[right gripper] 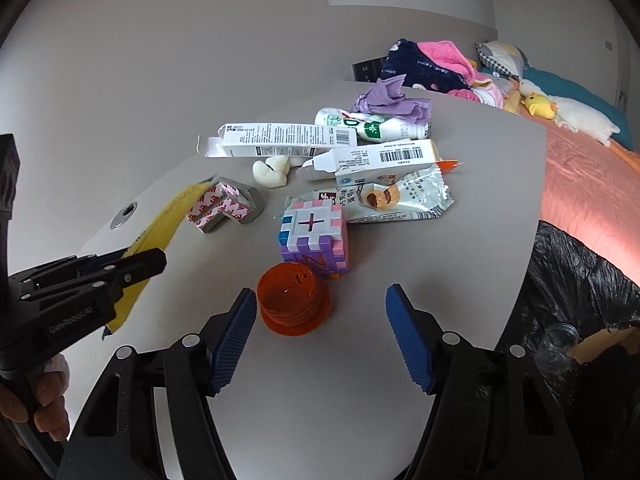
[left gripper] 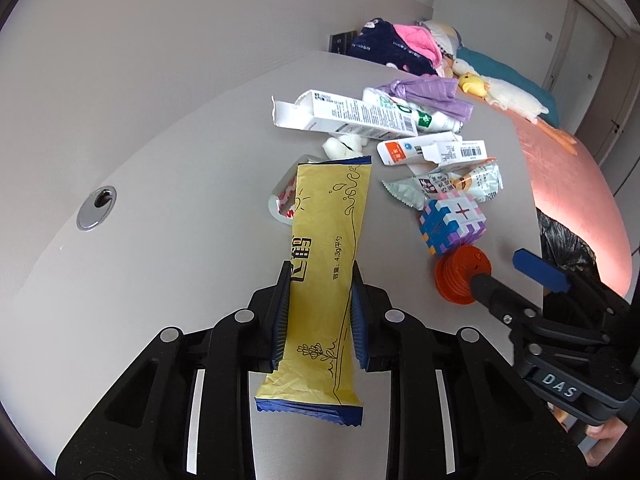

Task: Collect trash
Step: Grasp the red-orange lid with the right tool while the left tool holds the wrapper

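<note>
My left gripper (left gripper: pixel 319 276) is shut on a long yellow wrapper (left gripper: pixel 326 240) with blue ends, held above the grey table (left gripper: pixel 160 220). In the right wrist view the same wrapper (right gripper: pixel 168 220) shows at the left. My right gripper (right gripper: pixel 320 300) is open and empty, just short of an orange ribbed cap (right gripper: pixel 294 304); it also shows in the left wrist view (left gripper: pixel 508 270). A black trash bag (right gripper: pixel 580 292) hangs at the table's right edge.
On the table lie a pastel puzzle cube (right gripper: pixel 316 236), a snack packet (right gripper: pixel 384 196), white cartons (right gripper: pixel 288 140), a tube (right gripper: pixel 376 126), a purple cloth (right gripper: pixel 392 100), cotton balls (right gripper: pixel 270 174) and tape pieces (right gripper: pixel 224 208). A bed with toys (right gripper: pixel 572 116) lies beyond.
</note>
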Available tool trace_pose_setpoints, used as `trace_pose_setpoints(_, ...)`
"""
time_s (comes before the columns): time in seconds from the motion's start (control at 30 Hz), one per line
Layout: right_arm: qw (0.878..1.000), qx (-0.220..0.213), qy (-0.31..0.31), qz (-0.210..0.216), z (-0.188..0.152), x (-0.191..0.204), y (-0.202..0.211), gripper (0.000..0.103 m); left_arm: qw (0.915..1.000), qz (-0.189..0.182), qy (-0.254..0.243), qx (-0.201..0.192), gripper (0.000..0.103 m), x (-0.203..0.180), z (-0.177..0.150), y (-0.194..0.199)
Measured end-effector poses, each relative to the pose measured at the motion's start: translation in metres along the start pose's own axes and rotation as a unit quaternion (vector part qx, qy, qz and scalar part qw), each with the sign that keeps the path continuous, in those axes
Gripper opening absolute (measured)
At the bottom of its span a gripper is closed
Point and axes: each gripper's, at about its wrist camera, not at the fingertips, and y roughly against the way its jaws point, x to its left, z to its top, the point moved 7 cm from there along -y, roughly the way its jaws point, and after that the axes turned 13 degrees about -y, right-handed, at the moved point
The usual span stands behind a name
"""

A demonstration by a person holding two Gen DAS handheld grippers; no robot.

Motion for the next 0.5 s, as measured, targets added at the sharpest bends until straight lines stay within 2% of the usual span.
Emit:
trace_pose_setpoints(0.23,1.000,0.012,0.010,-0.016,-0.002,0.008,-0.018,0.066,0.9996,0.010,0.025,-0.008,0.026,0.020,0.004,0.007)
trace_pose_setpoints(0.33,0.999,0.019,0.011,-0.023,-0.003,0.009,-0.025,0.061,0.9994,0.014,0.031,-0.007,0.026,0.026,0.003,0.008)
trace_pose_setpoints(0.47,0.999,0.025,0.013,-0.022,-0.006,0.010,-0.027,0.047,0.9992,0.015,0.036,-0.003,0.026,0.030,0.002,0.005)
trace_pose_setpoints(0.5,0.999,0.026,0.010,-0.019,-0.006,0.009,-0.027,0.047,0.9993,0.014,0.035,-0.003,0.026,0.030,0.003,0.004)
